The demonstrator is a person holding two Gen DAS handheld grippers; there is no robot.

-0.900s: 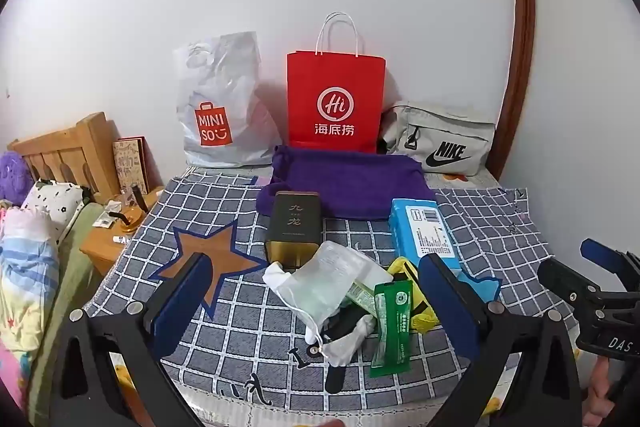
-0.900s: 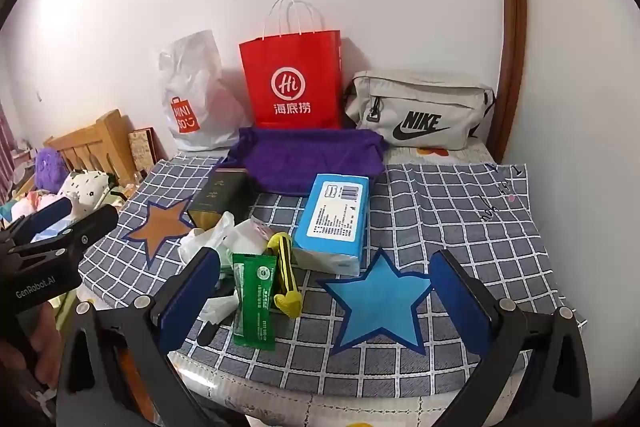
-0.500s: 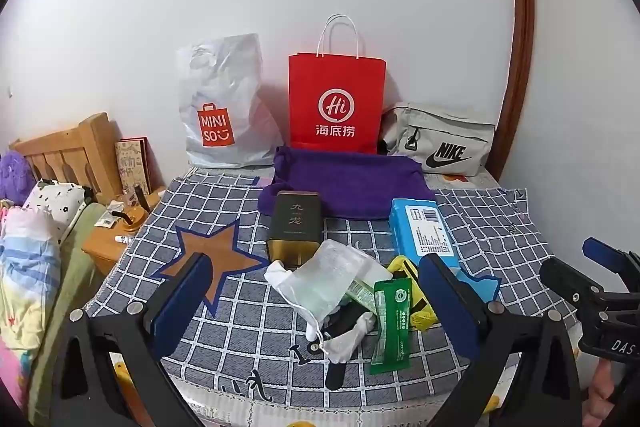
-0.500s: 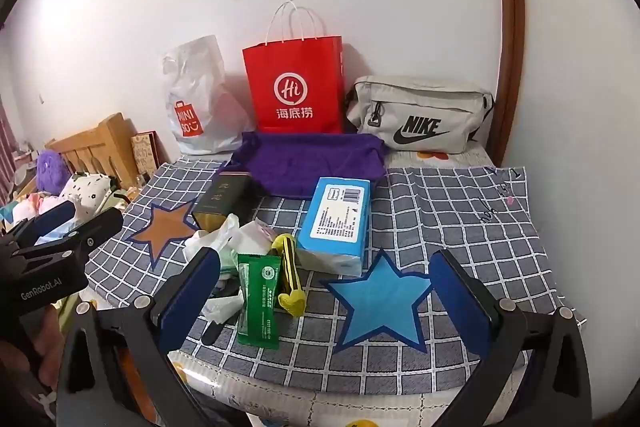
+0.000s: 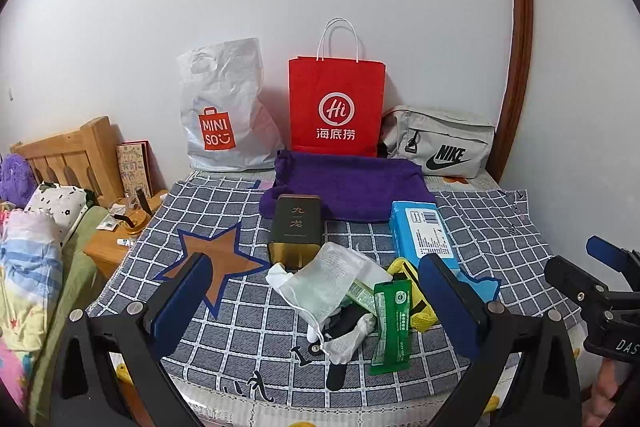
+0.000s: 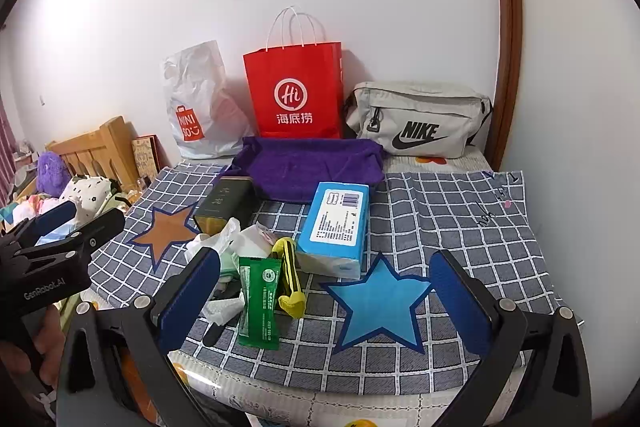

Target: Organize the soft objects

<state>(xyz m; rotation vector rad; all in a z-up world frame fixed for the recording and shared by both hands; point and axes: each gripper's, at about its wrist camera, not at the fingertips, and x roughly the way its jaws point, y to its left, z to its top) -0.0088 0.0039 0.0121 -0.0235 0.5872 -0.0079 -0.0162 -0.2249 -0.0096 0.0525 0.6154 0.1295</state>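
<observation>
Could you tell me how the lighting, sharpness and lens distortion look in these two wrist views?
Left wrist view: even indoor light, soft shadows behind the red paper bag, strong fisheye bending of the wooden door frame, dark corners, print on the green packet sharp. Right wrist view: same bending and dark corners, the blue tissue pack crisp, no obvious glare.

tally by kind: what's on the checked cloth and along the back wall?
Bags: 3, the Miniso bag, red bag, Nike bag
Cloths: 1, purple towel
Boxes: 2, dark box, blue box
Small packets, pouches: a jumbled pile, uncounted
Total counted: 6
</observation>
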